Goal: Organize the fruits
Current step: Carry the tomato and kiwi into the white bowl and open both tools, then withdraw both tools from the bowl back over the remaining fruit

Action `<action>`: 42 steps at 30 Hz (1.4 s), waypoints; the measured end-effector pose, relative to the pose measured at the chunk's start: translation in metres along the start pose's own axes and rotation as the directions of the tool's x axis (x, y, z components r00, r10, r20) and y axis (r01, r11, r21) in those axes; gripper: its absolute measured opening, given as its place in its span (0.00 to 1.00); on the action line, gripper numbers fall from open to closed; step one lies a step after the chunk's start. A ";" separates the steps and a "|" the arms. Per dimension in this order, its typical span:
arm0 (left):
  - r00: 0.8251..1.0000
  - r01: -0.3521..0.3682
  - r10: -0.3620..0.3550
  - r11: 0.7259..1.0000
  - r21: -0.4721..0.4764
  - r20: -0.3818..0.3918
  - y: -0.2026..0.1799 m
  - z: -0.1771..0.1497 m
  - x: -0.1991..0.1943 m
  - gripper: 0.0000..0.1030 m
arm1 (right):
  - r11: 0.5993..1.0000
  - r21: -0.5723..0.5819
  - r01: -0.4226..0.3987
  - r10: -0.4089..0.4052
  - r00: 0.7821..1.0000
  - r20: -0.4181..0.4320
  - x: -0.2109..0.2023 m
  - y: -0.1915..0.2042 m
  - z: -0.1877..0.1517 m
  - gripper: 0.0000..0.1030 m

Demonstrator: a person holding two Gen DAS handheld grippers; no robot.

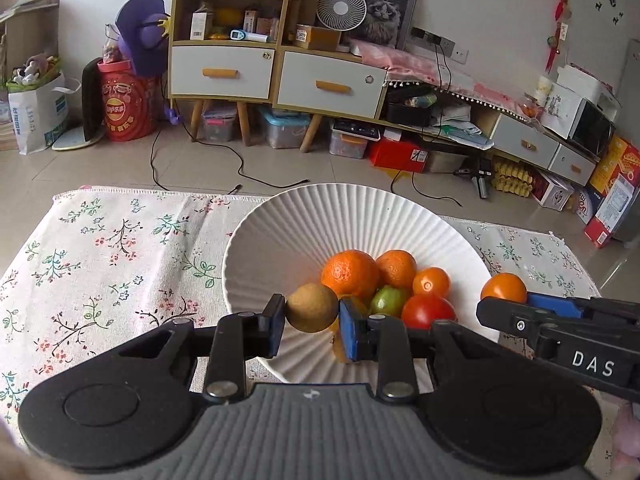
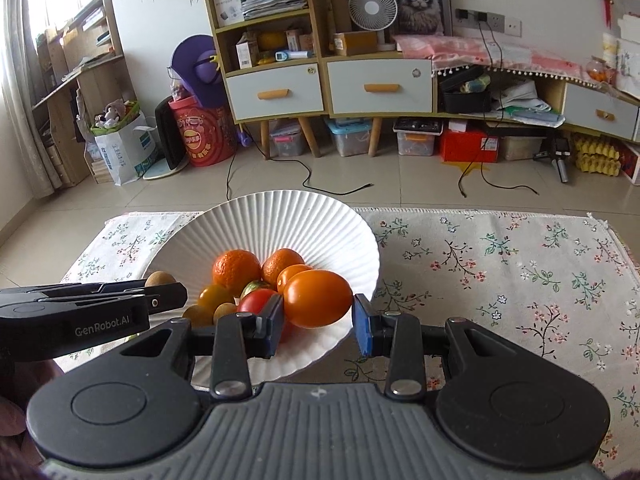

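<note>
Bowl (image 1: 304,216): white ribbed, on floral cloth (image 1: 100,248) over desk; holds mandarins (image 1: 350,274), red tomato (image 1: 428,312), green-red fruit (image 1: 389,300), a few small yellow-orange fruits (image 2: 216,296).
Left gripper (image 1: 312,318): jaws clamped on kiwi (image 1: 313,307), pads on its two sides; kiwi held above near-left part of bowl, clear of the pile.
Right gripper (image 2: 318,312): jaws around orange tomato (image 2: 318,298); left pad touching, right pad looks touching or just off, so likely clamped, not certain. Fruit held over near-right rim of bowl.
Key relation: both fruits above the bowl, pile lying ahead and below the jaws. Kiwi roundish, no clear long axis; orange tomato's long axis across the jaws, left to right.
Nearer: left gripper closer to open bowl floor on the left; right gripper closer to rim, red tomato just behind its left pad.
In the way: stacked fruit on right half of bowl; little flat room there. The two grippers near each other, tips side by side, risk of knocking if both lower together.
Judgement: placing step, near the end; release one at a time, kiwi into bare left side first.
Risk: round fruit rolling down the ribbed slope into the pile.
</note>
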State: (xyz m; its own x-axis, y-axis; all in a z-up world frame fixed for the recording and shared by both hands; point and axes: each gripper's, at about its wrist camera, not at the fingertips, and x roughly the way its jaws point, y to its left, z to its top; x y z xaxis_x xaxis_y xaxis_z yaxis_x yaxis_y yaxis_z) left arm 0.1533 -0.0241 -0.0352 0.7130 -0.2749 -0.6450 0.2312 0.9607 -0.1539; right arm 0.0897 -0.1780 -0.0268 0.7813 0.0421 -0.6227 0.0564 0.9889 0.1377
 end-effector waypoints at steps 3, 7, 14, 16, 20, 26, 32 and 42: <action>1.000 -0.004 0.004 1.000 -0.015 -0.003 0.003 0.001 0.002 0.19 | 1.000 -0.012 0.000 0.000 1.000 -0.011 0.003 0.002 -0.002 0.32; 1.000 0.007 -0.007 1.000 -0.022 -0.002 0.005 0.002 0.003 0.19 | 0.999 -0.032 0.003 -0.004 1.000 -0.011 0.002 0.005 -0.002 0.33; 1.000 0.005 -0.005 1.000 -0.011 0.004 0.003 0.004 0.001 0.21 | 1.000 -0.018 -0.002 0.002 1.000 -0.005 -0.001 0.004 0.000 0.36; 1.000 0.007 -0.007 1.000 -0.016 0.005 0.005 0.006 0.001 0.23 | 1.000 -0.014 -0.002 0.002 1.000 -0.001 -0.003 0.004 0.001 0.41; 1.000 0.003 -0.003 1.000 -0.028 0.000 0.007 0.007 -0.001 0.31 | 1.000 -0.011 0.000 0.000 1.000 0.007 -0.008 0.001 0.003 0.47; 1.000 -0.005 0.005 1.000 0.000 -0.006 0.007 0.005 -0.007 0.40 | 1.000 -0.021 0.007 -0.007 1.000 0.006 -0.013 -0.003 0.003 0.54; 1.000 -0.012 0.012 1.000 -0.010 -0.021 0.009 0.005 -0.013 0.49 | 0.999 -0.033 0.005 -0.005 1.000 0.003 -0.019 -0.005 0.002 0.61; 0.999 -0.031 0.032 0.998 0.048 -0.033 0.008 -0.002 -0.024 0.71 | 0.997 -0.077 -0.015 0.012 0.999 -0.040 -0.028 -0.005 -0.011 0.73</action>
State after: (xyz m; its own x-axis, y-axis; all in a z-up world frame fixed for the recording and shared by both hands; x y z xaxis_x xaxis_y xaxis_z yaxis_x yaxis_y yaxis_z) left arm 0.1364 -0.0093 -0.0227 0.6978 -0.2423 -0.6740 0.2408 0.9656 -0.0978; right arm 0.0607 -0.1829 -0.0183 0.7565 0.0593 -0.6514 -0.0033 0.9962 0.0868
